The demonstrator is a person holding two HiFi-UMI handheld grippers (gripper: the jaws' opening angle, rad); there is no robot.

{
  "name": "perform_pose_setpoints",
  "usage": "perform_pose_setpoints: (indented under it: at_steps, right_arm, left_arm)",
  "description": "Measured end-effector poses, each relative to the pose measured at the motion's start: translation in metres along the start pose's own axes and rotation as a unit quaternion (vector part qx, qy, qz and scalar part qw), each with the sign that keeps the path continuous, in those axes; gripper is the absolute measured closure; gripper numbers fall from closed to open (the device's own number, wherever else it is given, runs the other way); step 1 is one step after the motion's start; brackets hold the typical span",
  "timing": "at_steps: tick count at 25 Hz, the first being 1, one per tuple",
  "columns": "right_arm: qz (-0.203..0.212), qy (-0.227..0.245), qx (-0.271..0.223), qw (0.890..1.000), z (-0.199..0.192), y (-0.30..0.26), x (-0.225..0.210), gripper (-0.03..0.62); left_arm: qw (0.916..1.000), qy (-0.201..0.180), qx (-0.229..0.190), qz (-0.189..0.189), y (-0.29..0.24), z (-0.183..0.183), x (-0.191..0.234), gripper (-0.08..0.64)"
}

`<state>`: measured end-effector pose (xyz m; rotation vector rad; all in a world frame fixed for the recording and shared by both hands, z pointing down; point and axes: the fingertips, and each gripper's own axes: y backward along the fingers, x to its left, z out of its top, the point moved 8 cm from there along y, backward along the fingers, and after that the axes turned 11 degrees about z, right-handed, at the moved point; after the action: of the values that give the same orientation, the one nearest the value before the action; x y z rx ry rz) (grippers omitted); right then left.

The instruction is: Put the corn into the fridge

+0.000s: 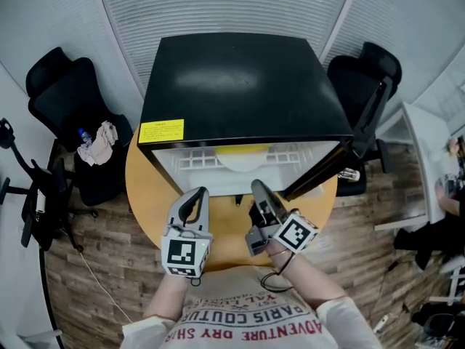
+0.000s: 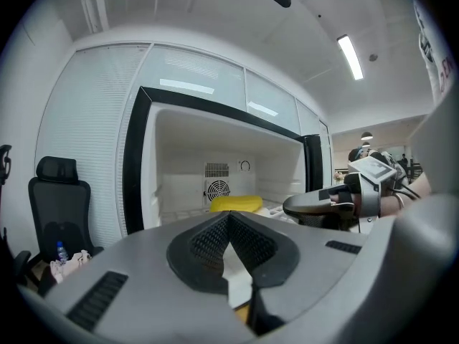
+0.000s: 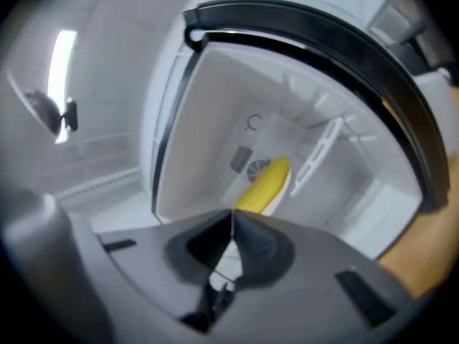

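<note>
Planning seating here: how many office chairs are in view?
2. One black chair stands left of the fridge, with a bottle and cloth on its seat; the other stands right, by the open door. Others may be hidden.

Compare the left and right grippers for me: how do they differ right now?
The left gripper points straight at the fridge, held level; the right gripper is angled leftward and rolled. The left faces the opening's left side, the right sits nearer the open door. Both are shut, empty, and outside the fridge; the corn lies inside.
</note>
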<state>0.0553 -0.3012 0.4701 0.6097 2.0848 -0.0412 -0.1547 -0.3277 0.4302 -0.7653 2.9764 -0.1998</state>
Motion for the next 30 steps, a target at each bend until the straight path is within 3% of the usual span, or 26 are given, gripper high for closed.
perform_pose_setpoints:
  at_steps: [2, 6, 8, 12, 14, 18, 24, 30]
  right_arm:
    - [0.007, 0.085, 0.033, 0.996, 0.006, 0.003, 0.009, 0.561]
    - [0.015, 0.236, 0.068, 0.969, 0.017, 0.008, 0.028, 0.561]
    - [0.010, 0.297, 0.082, 0.951, 0.020, 0.012, 0.036, 0.561]
    - [-0.014, 0.409, 0.132, 0.903, 0.013, 0.017, 0.041, 0.561]
    - [-0.018, 0.427, 0.151, 0.891, 0.008, 0.019, 0.040, 0.561]
    - [-0.028, 0.426, 0.152, 0.891, 0.005, 0.024, 0.039, 0.563]
    - [-0.035, 0.443, 0.157, 0.882, 0.008, 0.023, 0.044, 0.565]
    - [-0.032, 0.444, 0.157, 0.882, 0.008, 0.020, 0.049, 0.565]
  left_arm:
    - [1.0000, -0.002, -0.001, 0.001, 0.003, 0.000, -0.002, 0.532]
    - [1.0000, -0.004, -0.005, 0.001, 0.007, 0.002, -0.004, 0.532]
    - [1.0000, -0.005, -0.007, -0.002, 0.009, 0.003, -0.007, 0.532]
    - [0.9999, -0.009, -0.008, -0.007, 0.013, 0.003, -0.011, 0.532]
    - [0.9999, -0.013, -0.007, -0.006, 0.013, 0.002, -0.012, 0.532]
    - [0.9998, -0.018, -0.008, -0.007, 0.015, 0.003, -0.015, 0.532]
    - [0.9998, -0.020, -0.005, -0.008, 0.015, 0.001, -0.019, 0.532]
    - [0.9997, -0.023, -0.008, -0.006, 0.015, 0.003, -0.020, 0.532]
